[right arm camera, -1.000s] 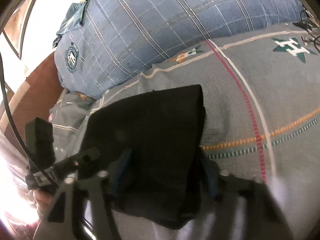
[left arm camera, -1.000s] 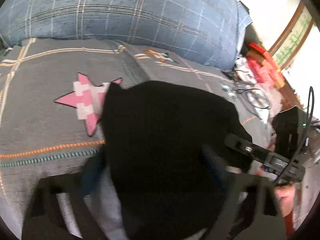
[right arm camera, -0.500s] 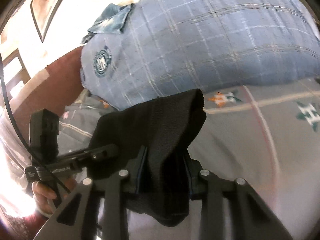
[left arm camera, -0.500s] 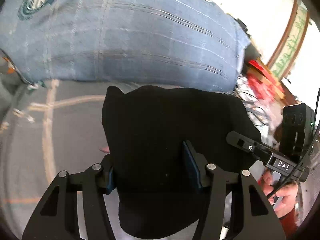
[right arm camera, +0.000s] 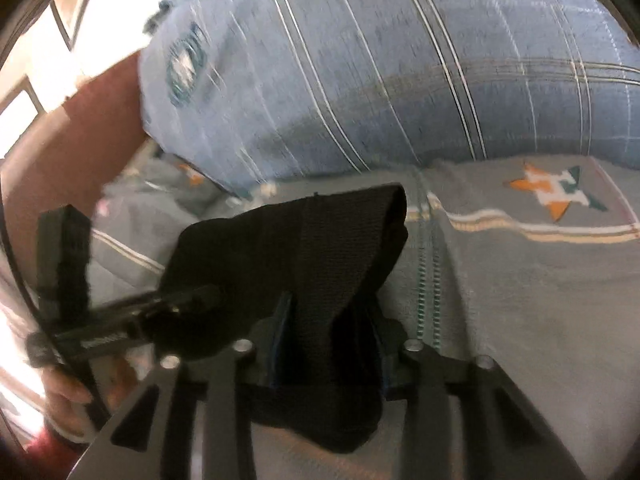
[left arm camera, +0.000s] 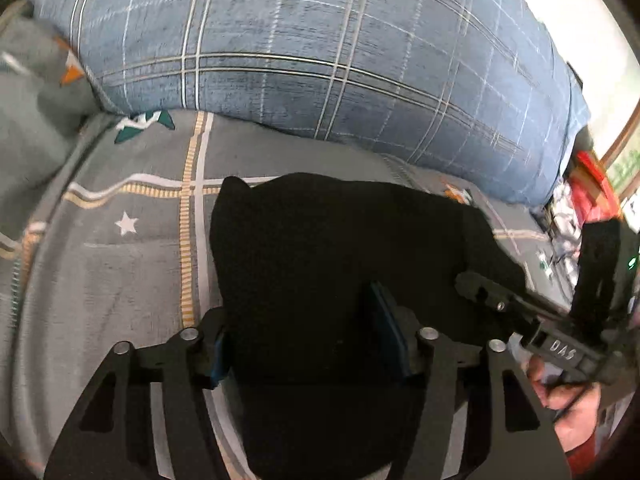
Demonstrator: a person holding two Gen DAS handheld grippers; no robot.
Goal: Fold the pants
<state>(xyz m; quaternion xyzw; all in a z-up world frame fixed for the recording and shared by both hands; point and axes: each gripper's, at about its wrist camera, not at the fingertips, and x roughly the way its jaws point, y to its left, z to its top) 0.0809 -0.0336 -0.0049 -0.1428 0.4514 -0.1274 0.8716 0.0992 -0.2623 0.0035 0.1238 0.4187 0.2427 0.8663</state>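
**Black pants held up between two tongs over a bed**

One pair of black pants [left arm camera: 340, 264] was in view, bunched and folded into a thick dark bundle, held above a grey bedspread [left arm camera: 120, 280] rather than lying flat on it. Two tongs were at work on it, one in each of the person's hands.

The left tongs [left arm camera: 304, 332] stood at a moderate spread, with the cloth filling the whole gap between its blue-padded fingers [left arm camera: 386, 320]; both pads pressed against the fabric, so it was gripping the pants. A fold of the bundle hung down below the fingers.

The right tongs [right arm camera: 330, 344] was narrower, its fingers close together and clenched on a bunched strip of the pants [right arm camera: 320, 264], whose ribbed band rose in front of the camera and curled over at the top. More cloth drooped beneath the fingers.

Each camera also caught the other device beside the bundle: the right one appeared at the right edge of the left wrist view, held by a bare hand [left arm camera: 568, 404], and the left one showed at the left of the right wrist view, touching the dark cloth.

Behind the pants lay one large blue plaid pillow [left arm camera: 320, 60] against the bedspread, which carried striped lines and several star patterns, among them one orange, white and green star [right arm camera: 556, 192]. The right wrist view was blurred.
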